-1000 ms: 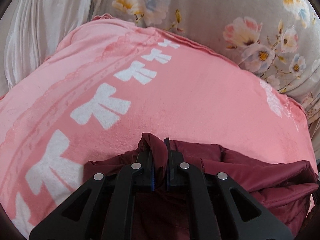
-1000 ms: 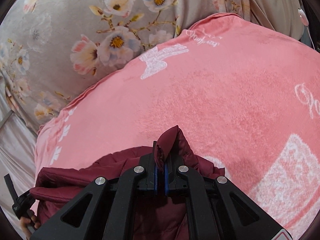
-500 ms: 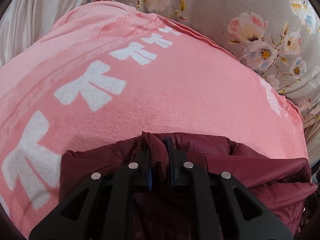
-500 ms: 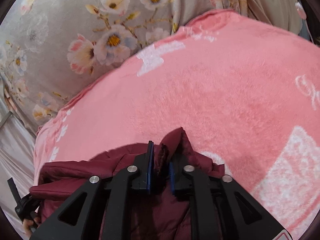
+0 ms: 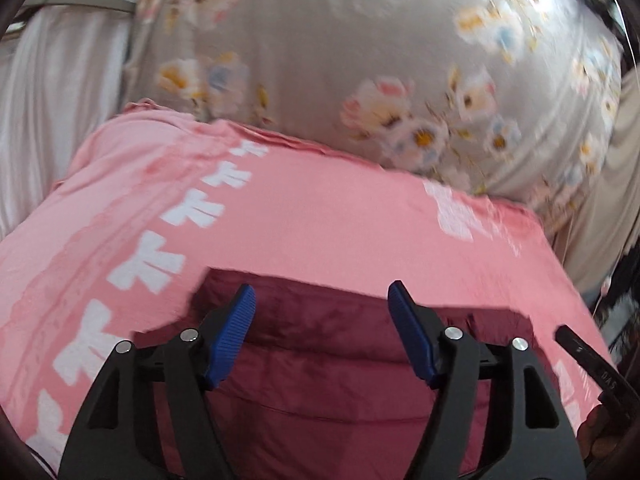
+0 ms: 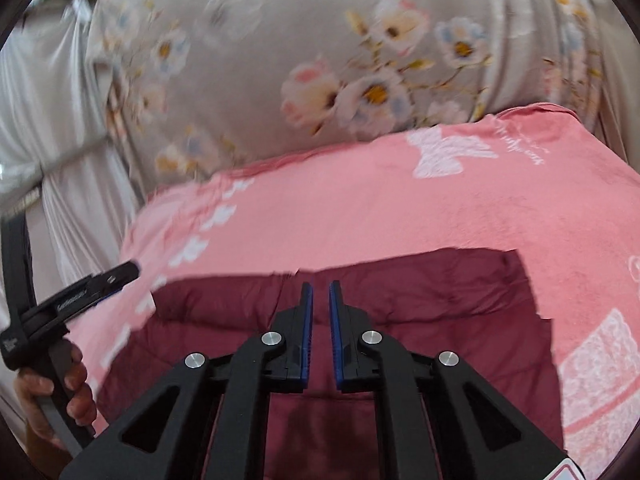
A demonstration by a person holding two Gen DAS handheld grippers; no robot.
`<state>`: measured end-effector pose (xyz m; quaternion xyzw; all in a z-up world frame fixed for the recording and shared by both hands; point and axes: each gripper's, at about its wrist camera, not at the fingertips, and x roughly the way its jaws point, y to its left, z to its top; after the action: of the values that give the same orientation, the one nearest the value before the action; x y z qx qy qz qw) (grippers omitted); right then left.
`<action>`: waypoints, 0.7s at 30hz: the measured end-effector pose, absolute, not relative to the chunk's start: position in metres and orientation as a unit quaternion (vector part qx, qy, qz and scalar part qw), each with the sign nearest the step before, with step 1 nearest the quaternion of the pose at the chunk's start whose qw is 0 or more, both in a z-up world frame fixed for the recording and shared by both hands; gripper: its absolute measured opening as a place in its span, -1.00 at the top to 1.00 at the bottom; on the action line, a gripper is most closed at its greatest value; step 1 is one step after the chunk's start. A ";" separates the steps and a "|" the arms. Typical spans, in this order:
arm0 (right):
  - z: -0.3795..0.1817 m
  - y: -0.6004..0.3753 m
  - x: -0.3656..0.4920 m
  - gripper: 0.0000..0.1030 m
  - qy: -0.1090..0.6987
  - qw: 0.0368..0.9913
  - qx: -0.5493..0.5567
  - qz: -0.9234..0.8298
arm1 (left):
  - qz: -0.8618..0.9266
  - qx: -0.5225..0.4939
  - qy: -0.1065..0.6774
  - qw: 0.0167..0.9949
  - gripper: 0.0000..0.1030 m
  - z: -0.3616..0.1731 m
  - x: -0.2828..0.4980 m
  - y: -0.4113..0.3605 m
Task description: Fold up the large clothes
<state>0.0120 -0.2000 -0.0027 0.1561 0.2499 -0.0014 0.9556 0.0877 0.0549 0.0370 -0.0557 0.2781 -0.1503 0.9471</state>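
The jacket (image 5: 328,364), dark red and padded, lies flat on a pink blanket (image 5: 320,216) below and just beyond both pairs of jaws, neither of which grips it. The left gripper (image 5: 322,334) has its jaws spreading wide, blue pads (image 5: 234,336) well apart, with only air between them and the jacket's cloth seen through the gap underneath. The right gripper (image 6: 319,336) has its jaws closing, a narrow slit left between the pads, and nothing is caught in it; the jacket (image 6: 420,308) lies beneath.

The near part of the jacket is covered by the black gripper frames in both views, so its lower edge cannot be seen, and whether it is a sleeve, hem or body panel that shows is hard to tell. Both pictures are smeared by motion.

Beyond the jacket's far edge the blanket carries white bow shapes (image 5: 148,264) in a row to the left of the left jaws. Past the blanket lies a grey flowered cover (image 5: 360,60), its flowers blurred, and pale cloth (image 5: 60,80) hangs at the far left. In the right wrist view a hand (image 6: 56,396) holds the other gripper's handle at the left edge, partly cut off.
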 end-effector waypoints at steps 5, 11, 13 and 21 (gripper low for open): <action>-0.021 -0.176 0.047 0.86 0.297 0.946 0.131 0.004 | -0.150 -0.010 0.307 0.940 -0.21 0.003 0.108 0.012; -0.042 -0.171 0.082 0.86 0.333 0.936 0.116 0.002 | -0.129 0.005 0.346 0.929 -0.21 -0.031 0.136 0.000; -0.048 -0.173 0.092 0.86 0.346 0.931 0.115 0.001 | -0.120 -0.002 0.352 0.928 -0.20 -0.036 0.143 0.004; -0.076 -0.180 0.113 0.99 0.372 0.917 0.142 0.001 | -0.099 -0.029 0.366 0.925 -0.22 -0.060 0.163 0.020</action>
<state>0.1130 -0.1801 -0.0762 0.1416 0.3722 0.0008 0.9173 0.1626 0.0197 -0.0596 -0.0294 0.3661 -0.0994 0.9248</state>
